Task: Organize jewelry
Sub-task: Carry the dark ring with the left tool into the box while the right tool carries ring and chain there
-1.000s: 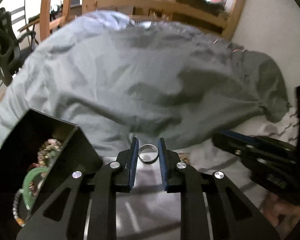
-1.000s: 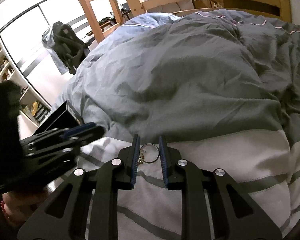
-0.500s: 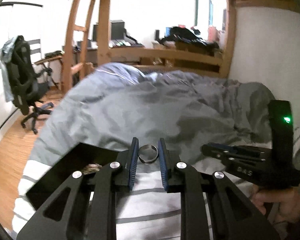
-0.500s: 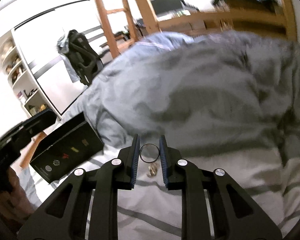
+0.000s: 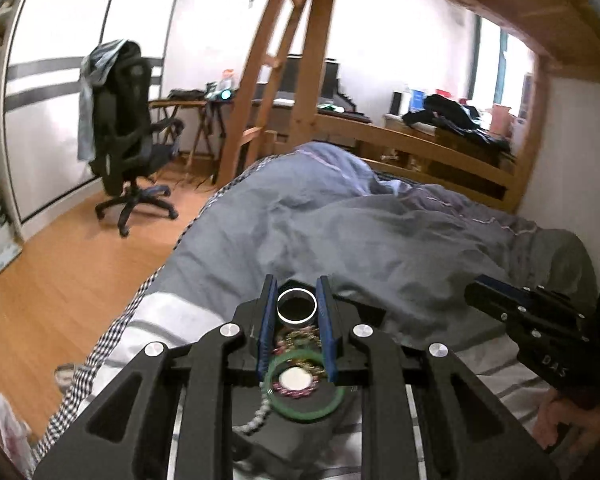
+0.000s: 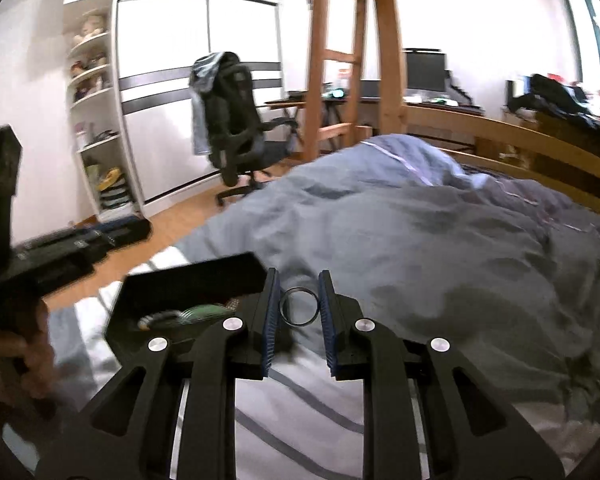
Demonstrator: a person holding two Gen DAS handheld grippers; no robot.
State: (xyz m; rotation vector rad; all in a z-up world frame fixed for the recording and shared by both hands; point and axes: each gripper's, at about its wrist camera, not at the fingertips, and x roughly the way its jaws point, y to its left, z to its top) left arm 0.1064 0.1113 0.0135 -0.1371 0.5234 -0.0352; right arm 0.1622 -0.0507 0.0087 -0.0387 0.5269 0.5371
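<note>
The only readable text is "DAS", in pale letters on the black body of the right gripper (image 5: 496, 298), seen at the right edge of the left wrist view, near the holding hand. Nothing else carries legible lettering in either view.

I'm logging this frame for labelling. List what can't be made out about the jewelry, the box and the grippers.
- Black box, left wrist view: the left gripper, holding a silver ring, covers most of the contents; only a green bangle and some beads show.
- Same box, right wrist view: contents blurred.
- Thin ring in the right gripper: detail too small.
</note>
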